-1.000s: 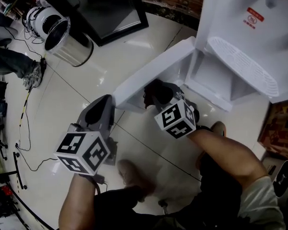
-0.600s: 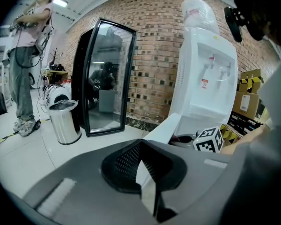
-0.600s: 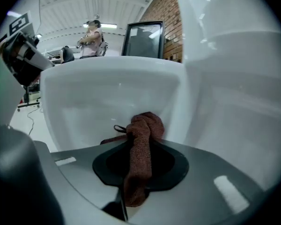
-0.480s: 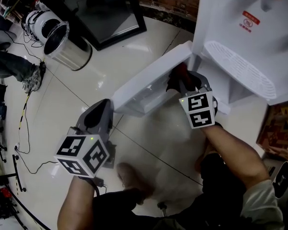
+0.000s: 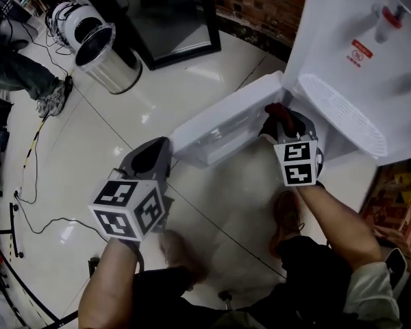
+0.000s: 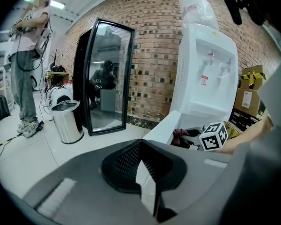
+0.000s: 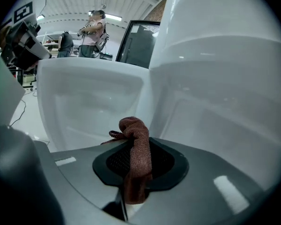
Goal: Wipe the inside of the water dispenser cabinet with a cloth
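Head view: cloth gripped at the open cabinet

The white water dispenser (image 5: 356, 40) is seen at 2 o'clock, with its cabinet door (image 5: 222, 122) swung open toward 10 o'clock. At the cabinet mouth, a reddish cloth (image 5: 277, 110) is clamped between the right gripper's (image 5: 281, 118) jaws. At 7 o'clock, the left gripper (image 5: 151, 157) is seen fully closed, with nothing held.

Floor (image 5: 89, 156): pale glossy tiles, dark grout lines, patches of glare. Back wall (image 6: 150, 46): brown brick. Tall black-framed mirror (image 6: 105, 76) stands against it, with an open-topped steel bin (image 6: 68, 121) just beside it on the left. Black cables (image 5: 34, 202) trail across the floor. Cardboard boxes (image 6: 248, 95) stacked at right. Ceiling strip light (image 6: 57, 4) lit.
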A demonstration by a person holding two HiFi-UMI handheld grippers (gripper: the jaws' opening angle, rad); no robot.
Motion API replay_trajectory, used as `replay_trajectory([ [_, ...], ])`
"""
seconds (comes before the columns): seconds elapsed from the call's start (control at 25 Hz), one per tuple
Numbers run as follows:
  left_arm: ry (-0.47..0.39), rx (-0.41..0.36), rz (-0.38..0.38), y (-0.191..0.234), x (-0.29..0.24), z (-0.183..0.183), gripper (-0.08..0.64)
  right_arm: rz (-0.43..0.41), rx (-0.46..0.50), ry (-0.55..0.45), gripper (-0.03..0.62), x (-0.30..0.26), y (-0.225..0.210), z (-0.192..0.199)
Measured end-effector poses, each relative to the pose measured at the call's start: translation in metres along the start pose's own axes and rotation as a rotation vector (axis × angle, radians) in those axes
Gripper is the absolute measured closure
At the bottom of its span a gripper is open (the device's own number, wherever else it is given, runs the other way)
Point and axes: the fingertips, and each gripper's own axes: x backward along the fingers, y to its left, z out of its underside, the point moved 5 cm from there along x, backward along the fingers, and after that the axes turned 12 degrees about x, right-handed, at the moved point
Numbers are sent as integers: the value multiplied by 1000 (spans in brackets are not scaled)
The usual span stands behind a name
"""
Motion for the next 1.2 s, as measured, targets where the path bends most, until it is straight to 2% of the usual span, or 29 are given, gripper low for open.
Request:
replay_trajectory([
  [0.2,-10,13,-19,-2,1,2,560,-17,1,22,506,-6,-10,11],
  [0.32,-20,12,-32,-1,0,1,560,-83,12,-3,506,1,3,11],
  [0.44,-28,11,-47,1,0,0,560,-251,54,-88,506,16,45,3],
  [0.64,-44,23,-58,3,0,-1,560,-593,269,-254,505,51,145,-26],
  [0.72,-46,25,-53,2,0,-1,560,-694,337,-290,505,61,178,-33],
  [0.8,-47,26,-45,1,-1,-1,560,-756,377,-291,505,64,204,-34],
  [1.0,-38,30,-24,-3,2,2,560,-787,395,-250,505,47,242,-35],
  [1.2,-35,29,-9,-3,3,3,560,-770,382,-245,505,33,248,-38],
])
